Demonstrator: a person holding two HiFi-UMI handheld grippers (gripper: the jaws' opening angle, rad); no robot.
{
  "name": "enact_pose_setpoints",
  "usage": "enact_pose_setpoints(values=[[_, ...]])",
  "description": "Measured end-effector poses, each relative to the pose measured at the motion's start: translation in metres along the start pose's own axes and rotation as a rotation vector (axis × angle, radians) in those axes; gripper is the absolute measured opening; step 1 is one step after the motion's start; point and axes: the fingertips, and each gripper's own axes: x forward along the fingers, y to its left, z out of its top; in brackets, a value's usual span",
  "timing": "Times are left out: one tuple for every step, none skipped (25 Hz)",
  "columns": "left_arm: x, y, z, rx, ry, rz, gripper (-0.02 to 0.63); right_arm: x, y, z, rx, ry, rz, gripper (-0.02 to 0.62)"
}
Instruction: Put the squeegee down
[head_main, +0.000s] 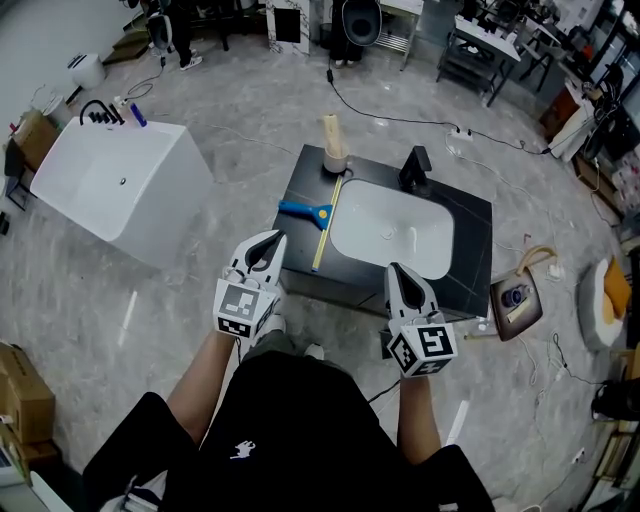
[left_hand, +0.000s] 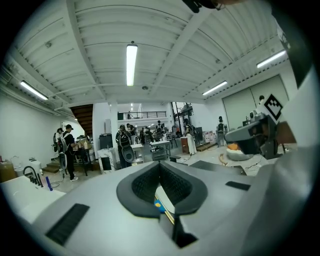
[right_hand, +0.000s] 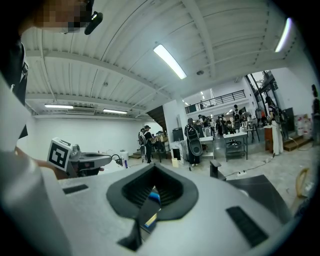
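**A:** Where is the squeegee right now?

**B:** The squeegee (head_main: 322, 222) lies flat on the black bench (head_main: 472, 235), just beside the white basin (head_main: 392, 230) on its nine o'clock side. The long yellow blade runs from twelve to six o'clock along the basin's rim, and the blue handle sticks out toward nine o'clock. Nothing is touching it.

**A:** So who has hold of it?

**B:** Nobody. The left hand-held gripper (head_main: 262, 245) hangs off the bench's six o'clock edge with its jaws closed together and nothing between them. In its own view the squeegee shows only through the notch, out ahead on the bench. The right hand-held gripper (head_main: 400, 278) is at about five o'clock of the squeegee, also off that near edge. Its jaws look closed and empty too.

**A:** Then the job is done?

**B:** I judge so. The squeegee rests on the bench by its own weight, both grippers are clear of it, and I see nothing left to do beyond keeping away from it.

**A:** Anything close enough to disturb it?

**B:** A wooden cylinder (head_main: 334, 140) stands upright at the blade's twelve o'clock end, very near or touching; I cannot tell which. A black faucet (head_main: 414, 168) sits at the basin's twelve o'clock. A white tub (head_main: 120, 185) sits well apart on the floor, toward ten o'clock.
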Motion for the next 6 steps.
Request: enact_pose_setpoints(values=[[0.0000, 0.0006, -0.0008, 0.004, 0.002, 0.002, 0.003, -0.0002, -0.0001, -0.0013, -0.001, 0.003, -0.001, 0.002], [0.0001, 0.0014, -0.0018, 0.005, 0.004, 0.004, 0.003, 0.0001, -0.0001, -0.0025, -0.003, 0.006, -0.001, 0.002], [0.0004, 0.0022, -0.0028, 0.003, 0.007, 0.005, 0.003, 0.0005, -0.0002, -0.0033, -0.005, 0.008, 0.000, 0.002], [0.0008, 0.0027, -0.0039, 0.000, 0.010, 0.005, 0.003, 0.0009, -0.0003, -0.0038, -0.007, 0.010, 0.001, 0.002], [0.0013, 0.0031, -0.0050, -0.002, 0.012, 0.004, 0.003, 0.0012, -0.0003, -0.0040, -0.009, 0.010, 0.001, 0.002], [0.0018, 0.0034, -0.0060, -0.005, 0.014, 0.002, 0.003, 0.0016, -0.0003, -0.0042, -0.011, 0.011, 0.002, 0.002]])
